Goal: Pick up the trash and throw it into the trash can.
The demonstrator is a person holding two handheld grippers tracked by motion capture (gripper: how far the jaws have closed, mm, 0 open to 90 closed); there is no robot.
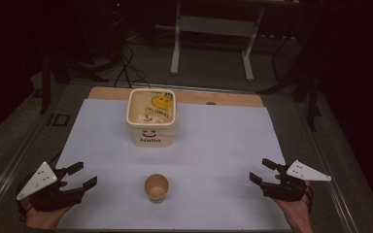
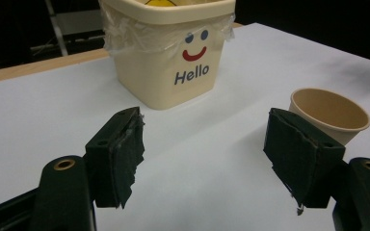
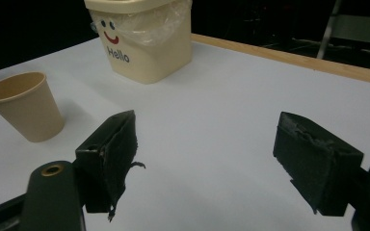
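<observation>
The paper cup stands upright at six o'clock on the tabletop; the lined bin, perhaps holding wrappers, sits at twelve. Left gripper and right gripper flank the cup, fingers spread, empty.

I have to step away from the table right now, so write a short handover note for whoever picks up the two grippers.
Left gripper: open, empty, near the table's left front corner.
Right gripper: open, empty, at the right front.
Paper cup: upright, looks empty, front centre between the grippers, untouched.
Cream bin marked Hello, with a plastic liner: farther back, centre.
Done: nothing yet.
Left: probably pick up the cup and drop it in the bin.
</observation>
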